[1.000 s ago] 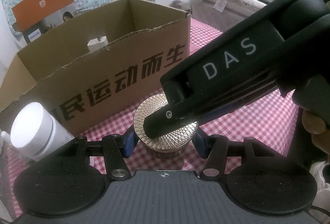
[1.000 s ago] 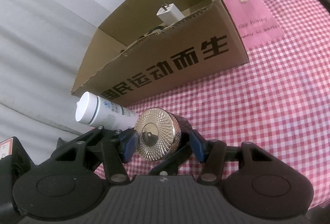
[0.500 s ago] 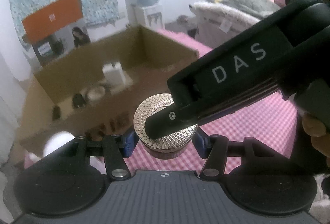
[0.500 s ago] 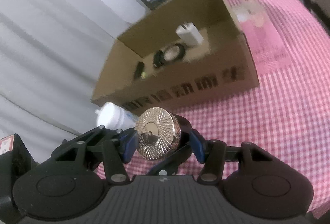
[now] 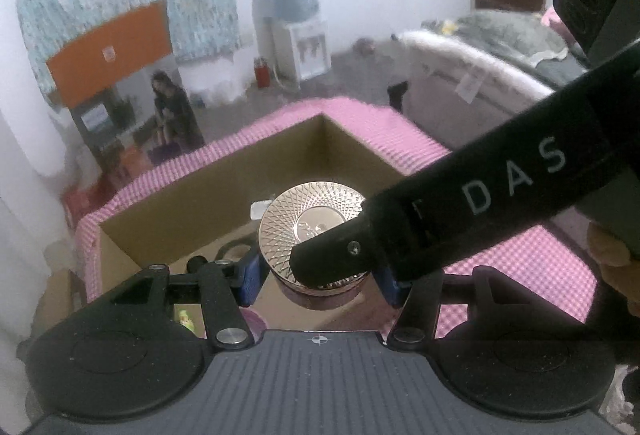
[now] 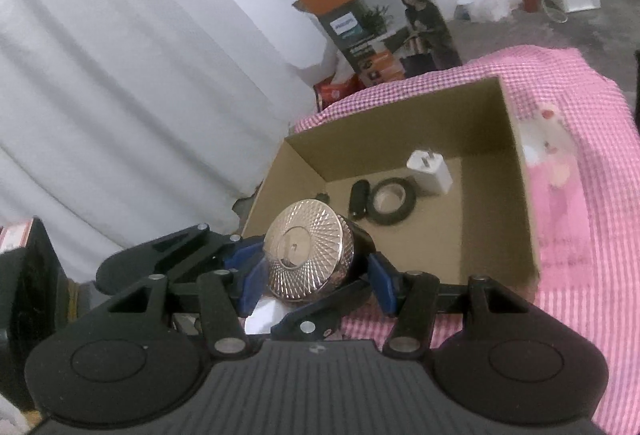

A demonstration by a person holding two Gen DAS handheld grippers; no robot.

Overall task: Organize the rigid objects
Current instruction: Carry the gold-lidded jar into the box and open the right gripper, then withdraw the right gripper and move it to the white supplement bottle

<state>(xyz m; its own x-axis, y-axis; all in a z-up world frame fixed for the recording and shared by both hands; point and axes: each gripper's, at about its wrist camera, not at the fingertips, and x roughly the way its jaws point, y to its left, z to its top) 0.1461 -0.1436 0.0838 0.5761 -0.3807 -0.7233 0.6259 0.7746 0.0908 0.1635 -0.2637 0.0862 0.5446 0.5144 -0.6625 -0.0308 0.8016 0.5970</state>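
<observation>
Pink-and-white checked cloth [image 6: 580,275] is covering the worktop, w/ an open cardboard box [image 6: 516,195] sitting on it. Both grippers are gripping one item together: a round jar w/ a gold faceted lid [image 5: 312,223], hanging in the air over the box's near edge, not touching the box floor. Left gripper [image 5: 320,281] is partway closed, its blue fingers [image 5: 250,281] pressing the jar's dark body on either side, below the lid. Right gripper [image 6: 316,275] is likewise partway closed on the same jar, blue fingers [image 6: 380,283] clamping its sides; in the left wrist view its black arm marked "DAS" is crossing over the lid's front. Inside the box, on the floor: a white plug charger [image 6: 430,173] toward the far wall, a black tape roll [image 6: 392,201] just beside it, and a small black oblong object [image 6: 358,197] touching or nearly touching the roll's left side. Can't tell what the oblong item is.
</observation>
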